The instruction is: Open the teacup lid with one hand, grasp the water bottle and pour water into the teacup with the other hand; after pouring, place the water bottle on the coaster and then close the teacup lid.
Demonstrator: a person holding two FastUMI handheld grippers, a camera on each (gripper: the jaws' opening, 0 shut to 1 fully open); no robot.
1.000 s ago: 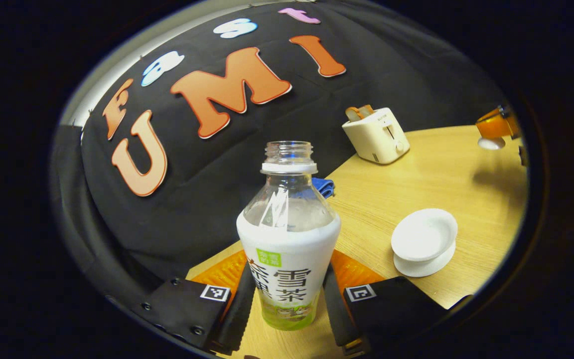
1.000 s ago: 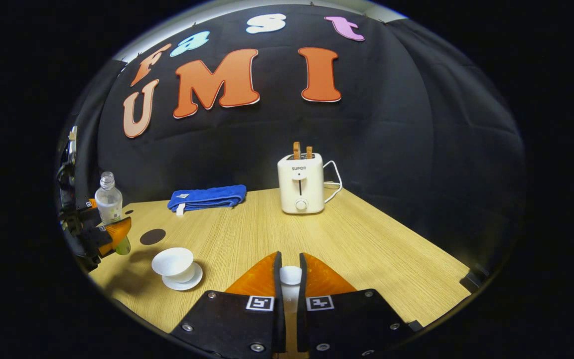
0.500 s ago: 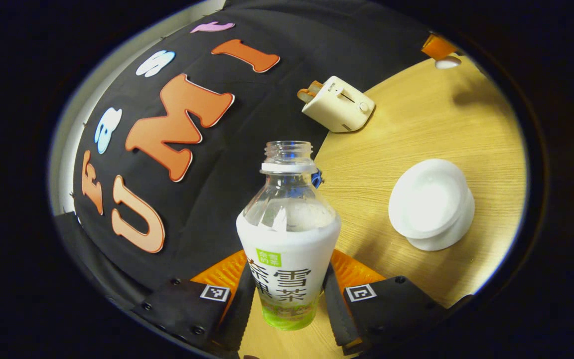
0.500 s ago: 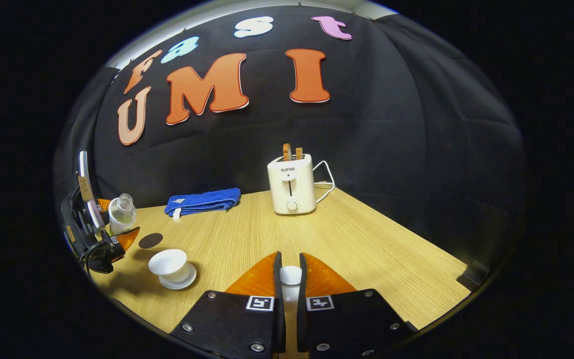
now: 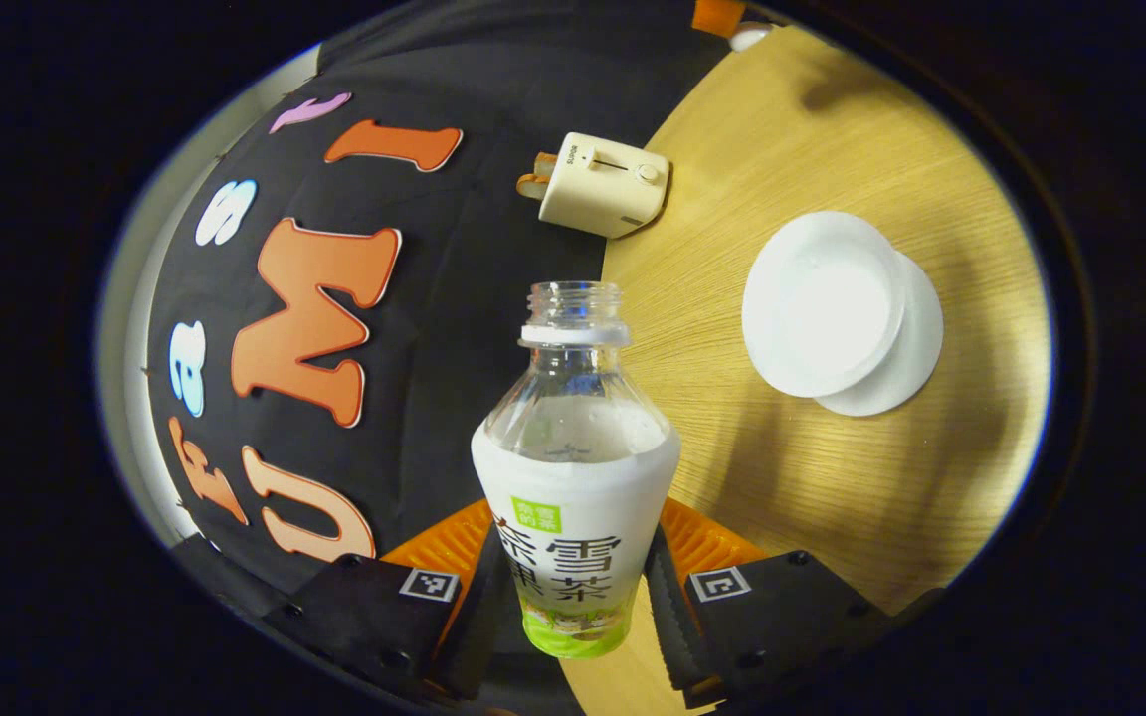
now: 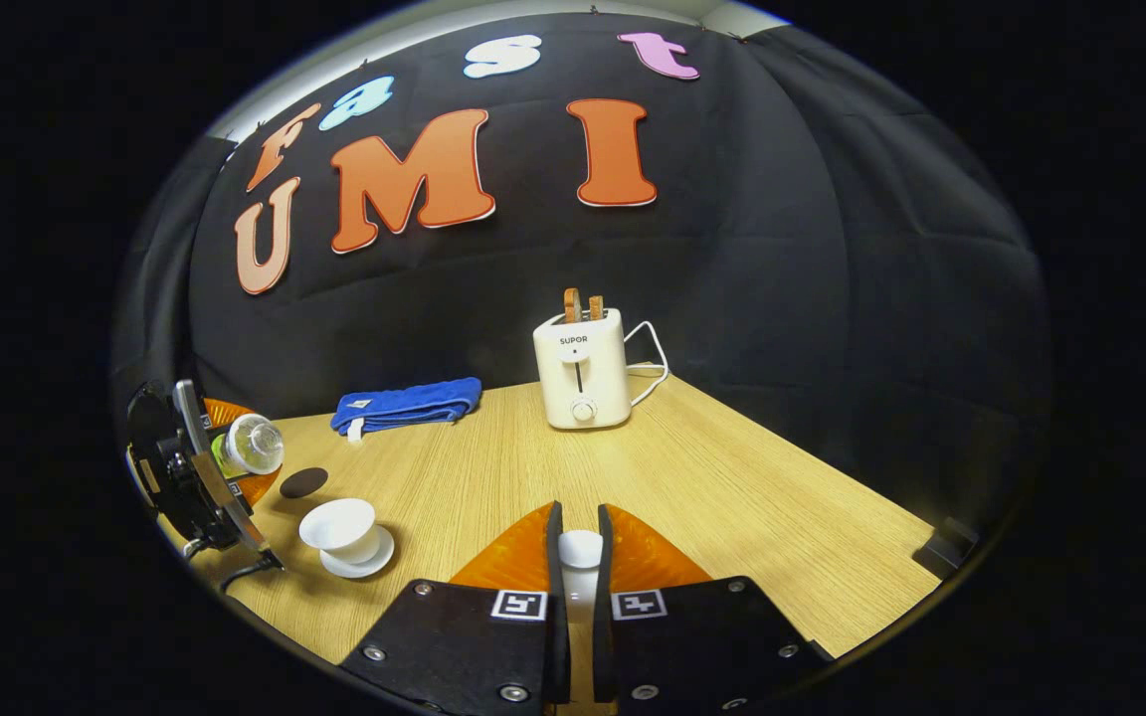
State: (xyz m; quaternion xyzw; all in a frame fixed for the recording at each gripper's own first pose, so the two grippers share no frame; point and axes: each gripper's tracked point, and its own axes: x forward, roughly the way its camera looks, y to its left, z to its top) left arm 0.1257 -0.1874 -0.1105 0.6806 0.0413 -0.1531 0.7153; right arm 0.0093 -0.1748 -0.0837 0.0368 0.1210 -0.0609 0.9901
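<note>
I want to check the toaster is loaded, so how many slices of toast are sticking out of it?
2. Both slices stand side by side in the top slots of the toaster, at the back of the table near the black cloth wall. Nothing shows whether more lies hidden inside.

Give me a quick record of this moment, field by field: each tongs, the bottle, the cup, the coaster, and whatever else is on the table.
left tongs: shut on the water bottle, tipped toward the teacup
right tongs: shut on the teacup lid, held above the table
water bottle: uncapped, partly full
teacup: open, on its saucer
coaster: bare, behind the teacup
other: toaster, blue towel
</note>
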